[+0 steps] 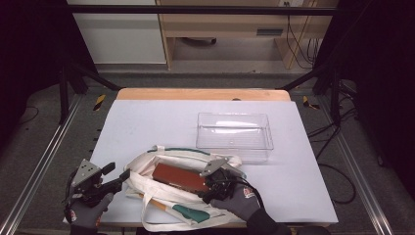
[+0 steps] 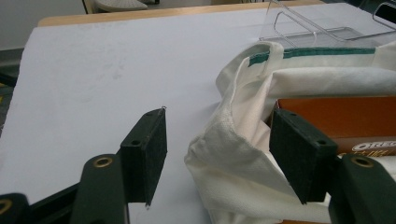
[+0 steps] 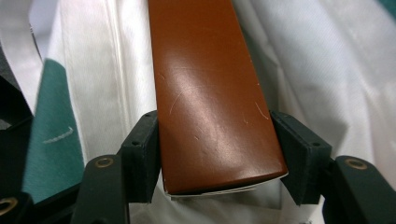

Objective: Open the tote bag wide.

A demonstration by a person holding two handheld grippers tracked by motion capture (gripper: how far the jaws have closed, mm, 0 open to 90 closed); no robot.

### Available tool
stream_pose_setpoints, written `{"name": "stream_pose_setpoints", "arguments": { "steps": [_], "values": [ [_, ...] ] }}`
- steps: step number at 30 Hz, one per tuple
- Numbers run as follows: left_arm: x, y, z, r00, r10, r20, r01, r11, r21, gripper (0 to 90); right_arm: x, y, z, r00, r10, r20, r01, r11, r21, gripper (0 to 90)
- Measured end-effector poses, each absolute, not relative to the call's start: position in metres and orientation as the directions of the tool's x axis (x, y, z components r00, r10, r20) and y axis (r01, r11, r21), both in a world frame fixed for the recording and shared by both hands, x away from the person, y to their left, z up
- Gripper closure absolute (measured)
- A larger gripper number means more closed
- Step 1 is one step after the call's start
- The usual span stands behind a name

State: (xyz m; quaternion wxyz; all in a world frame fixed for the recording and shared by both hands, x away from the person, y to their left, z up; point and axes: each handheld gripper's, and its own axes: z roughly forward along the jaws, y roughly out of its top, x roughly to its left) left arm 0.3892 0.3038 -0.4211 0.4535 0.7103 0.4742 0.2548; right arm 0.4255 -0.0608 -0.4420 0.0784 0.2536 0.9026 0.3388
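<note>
Inside the cloth bag, my right tool clamps the brown box; left tool open astride the bag's rim. Next: squeeze rim, draw box out.

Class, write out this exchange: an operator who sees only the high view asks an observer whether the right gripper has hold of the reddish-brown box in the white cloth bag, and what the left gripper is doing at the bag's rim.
Operator: From above I can't make out the jaws on the right. Are they on the box?
Observer: In the right gripper view, the right gripper has a pad against each long side of the reddish-brown cardboard box, near its end.
Operator: And the other one?
Observer: The left gripper is open astride the rim of the white cloth bag. One pad is outside, clear of the cloth, and the other is inside beside the box.
</note>
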Motion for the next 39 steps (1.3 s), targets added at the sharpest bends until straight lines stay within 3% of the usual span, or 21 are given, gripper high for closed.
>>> {"name": "stream_pose_setpoints", "arguments": {
  "steps": [14,24,39],
  "values": [
    [0.390,0.304,-0.422,0.421,0.904,-0.068,0.446,-0.141,0.884,35.4,0.428,-0.053,-0.422,-0.853,0.522,0.013,0.358,0.566,0.743,32.3],
    [0.390,0.304,-0.422,0.421,0.904,-0.066,0.449,-0.144,0.882,35.5,0.440,-0.027,-0.424,-0.873,0.488,0.005,0.354,0.626,0.695,33.3],
    [0.392,0.303,-0.423,0.426,0.902,-0.067,0.453,-0.149,0.879,35.6,0.452,-0.022,-0.443,-0.880,0.474,0.025,0.378,0.668,0.641,34.8]
  ]
}}
